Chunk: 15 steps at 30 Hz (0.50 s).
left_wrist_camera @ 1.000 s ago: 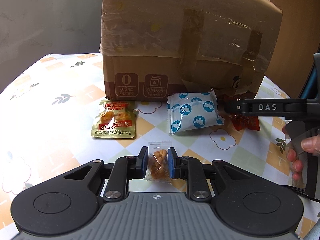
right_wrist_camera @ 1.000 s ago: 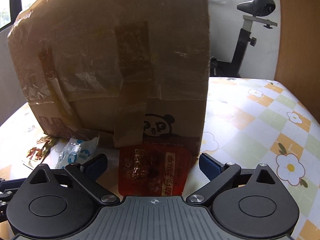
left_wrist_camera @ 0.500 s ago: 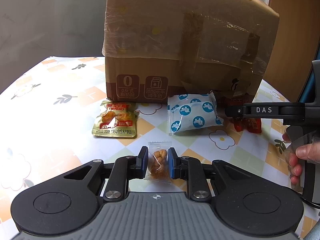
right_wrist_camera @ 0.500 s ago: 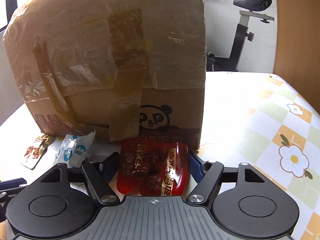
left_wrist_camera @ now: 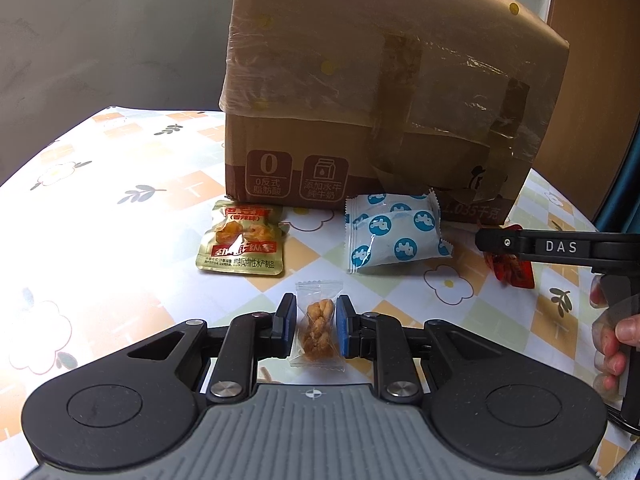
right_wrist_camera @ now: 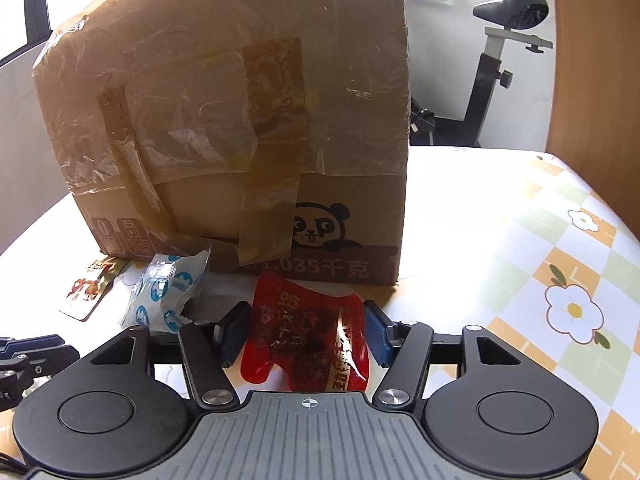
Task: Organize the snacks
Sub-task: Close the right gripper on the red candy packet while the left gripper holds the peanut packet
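Both grippers have a snack between their fingers, and the step in hand looks like lifting the two snacks up so they can go where they belong, maybe into the big cardboard box point(left_wrist_camera: 384, 120) behind them; that is only a guess, since the top of the box cannot be seen.

To do it well, lift slowly and straight up; the bags are thin and slippery, so keep the squeeze firm but soft, or the food inside could crack; do not bump the box, which stands very close.

The left gripper point(left_wrist_camera: 316, 326) is closed on the small clear bag point(left_wrist_camera: 319, 326) with a golden twisty snack inside; the blue pads touch the bag on both sides, and the bag sits right in the middle of them.

The right gripper point(right_wrist_camera: 306, 334) is closed around the red packet point(right_wrist_camera: 308, 340); the packet is wide and crumpled, it bulges up between the fingers, and its far edge lies just in front of the box; the two pads press its left and right edges.

The yellow packet point(left_wrist_camera: 242, 240) and the white packet with blue dots point(left_wrist_camera: 394, 236) lie on the flowery tablecloth point(left_wrist_camera: 120, 216), just beside the box, with no gripper touching them.
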Tool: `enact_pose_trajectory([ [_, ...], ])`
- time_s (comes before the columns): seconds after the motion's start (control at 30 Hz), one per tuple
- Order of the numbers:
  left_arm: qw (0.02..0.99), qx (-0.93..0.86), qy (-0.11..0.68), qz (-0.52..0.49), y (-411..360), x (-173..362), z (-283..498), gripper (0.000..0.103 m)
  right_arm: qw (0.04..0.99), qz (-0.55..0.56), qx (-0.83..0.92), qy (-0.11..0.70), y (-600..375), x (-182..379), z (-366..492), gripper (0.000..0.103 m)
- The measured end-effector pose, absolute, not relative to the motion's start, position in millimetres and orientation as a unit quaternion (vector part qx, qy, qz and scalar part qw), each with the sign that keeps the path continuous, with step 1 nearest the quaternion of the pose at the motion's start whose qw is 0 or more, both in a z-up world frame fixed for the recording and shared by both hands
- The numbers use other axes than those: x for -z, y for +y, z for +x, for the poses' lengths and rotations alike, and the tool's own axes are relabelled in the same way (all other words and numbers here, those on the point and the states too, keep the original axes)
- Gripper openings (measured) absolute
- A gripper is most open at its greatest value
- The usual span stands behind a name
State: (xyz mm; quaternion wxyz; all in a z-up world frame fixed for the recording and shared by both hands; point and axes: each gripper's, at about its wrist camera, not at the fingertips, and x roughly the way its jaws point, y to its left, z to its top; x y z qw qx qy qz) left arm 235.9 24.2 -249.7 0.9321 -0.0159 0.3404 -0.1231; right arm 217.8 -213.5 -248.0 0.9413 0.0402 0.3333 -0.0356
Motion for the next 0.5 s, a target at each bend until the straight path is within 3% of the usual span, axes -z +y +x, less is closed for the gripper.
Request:
enact_pose_trajectory([
  [0.5,0.933,0.124,0.337,-0.021,23.7,244.1,227.2,0.022,0.937,0.055,0.035,0.344,-216.7,244.7,189.9,0.051],
])
